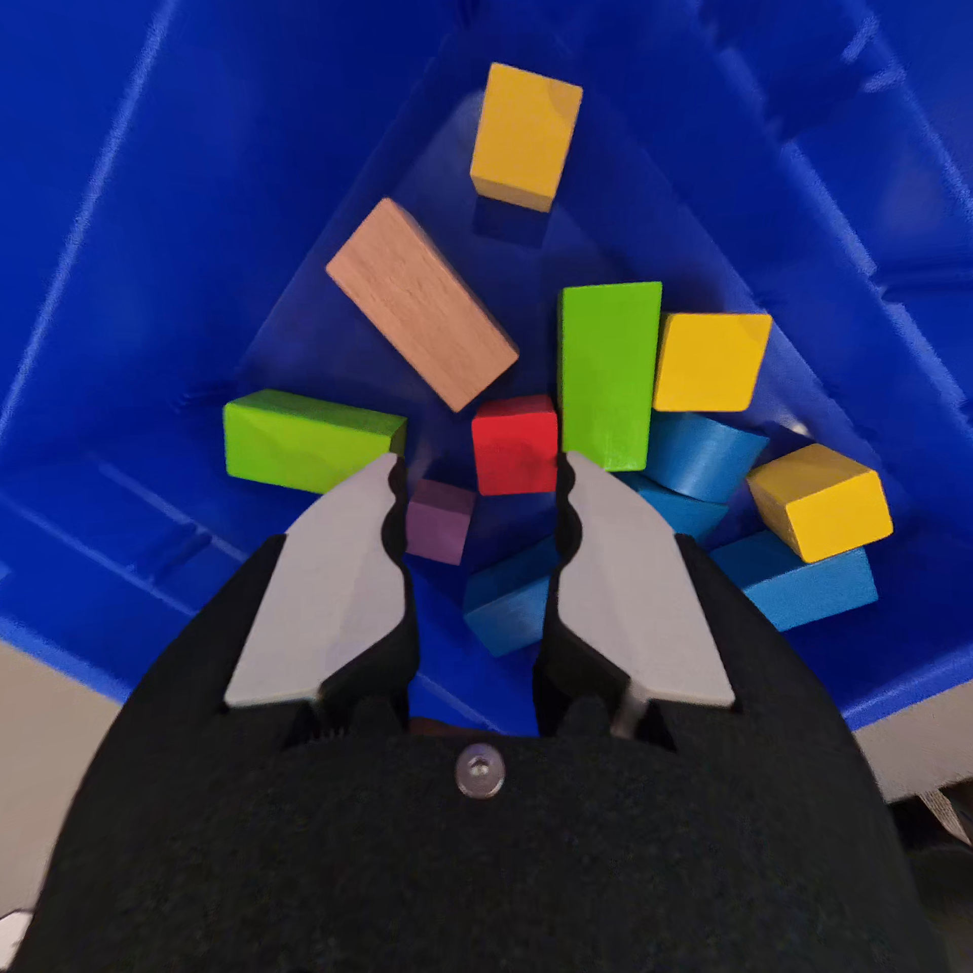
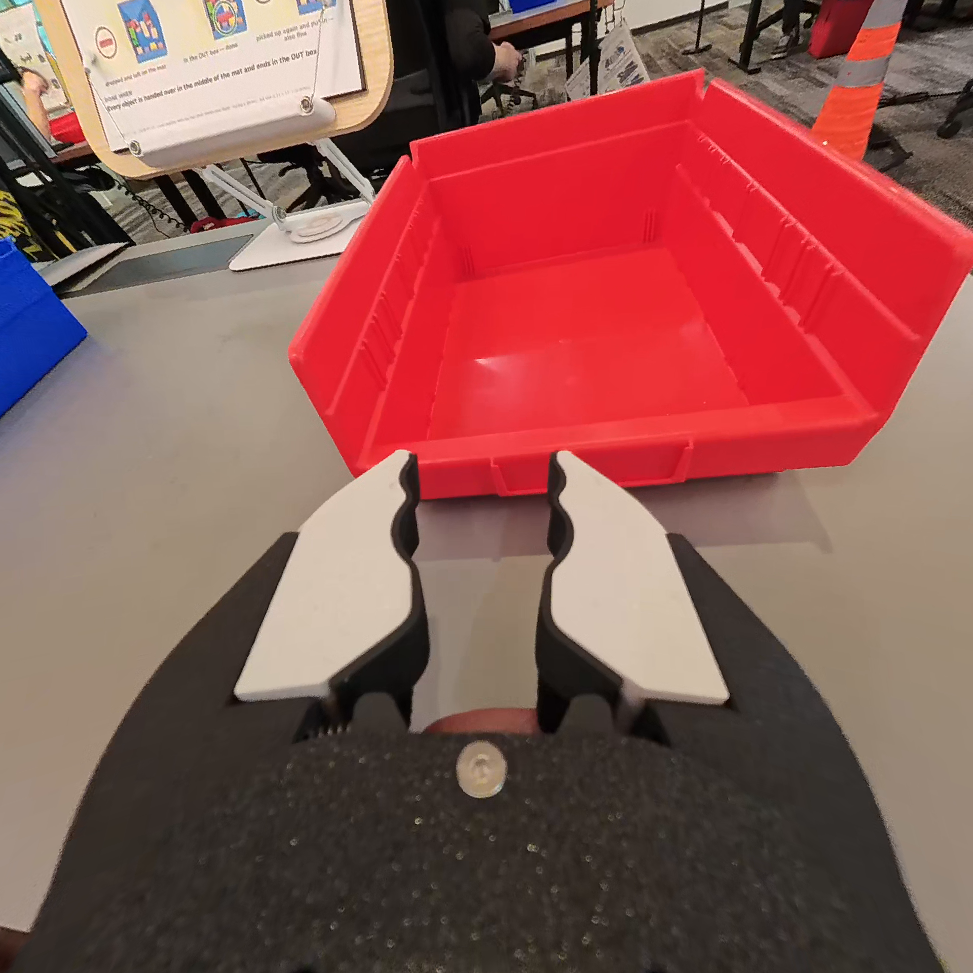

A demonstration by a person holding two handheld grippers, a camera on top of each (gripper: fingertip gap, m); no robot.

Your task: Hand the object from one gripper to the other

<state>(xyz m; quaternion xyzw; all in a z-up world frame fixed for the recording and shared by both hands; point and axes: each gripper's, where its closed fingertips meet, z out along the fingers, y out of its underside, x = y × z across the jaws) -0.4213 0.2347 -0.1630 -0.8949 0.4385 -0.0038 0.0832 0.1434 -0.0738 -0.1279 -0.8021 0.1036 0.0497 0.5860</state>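
Your left gripper (image 1: 480, 463) hangs over the blue bin (image 1: 158, 263) with its jaws released and nothing between them. Just past the tips lie the red block (image 1: 513, 445) and, a little nearer, the small purple block (image 1: 437, 521); neither is touched. A green block (image 1: 308, 439) lies to the left by the left fingertip, and a second green block (image 1: 608, 374) stands right of the red one. Farther off are a bare wooden block (image 1: 421, 303) and a yellow block (image 1: 524, 134); more yellow and blue blocks crowd the right.

Your right gripper (image 2: 482, 463) is also released and empty, held above the grey tabletop (image 2: 158, 474) just short of the red bin's (image 2: 632, 458) near wall.
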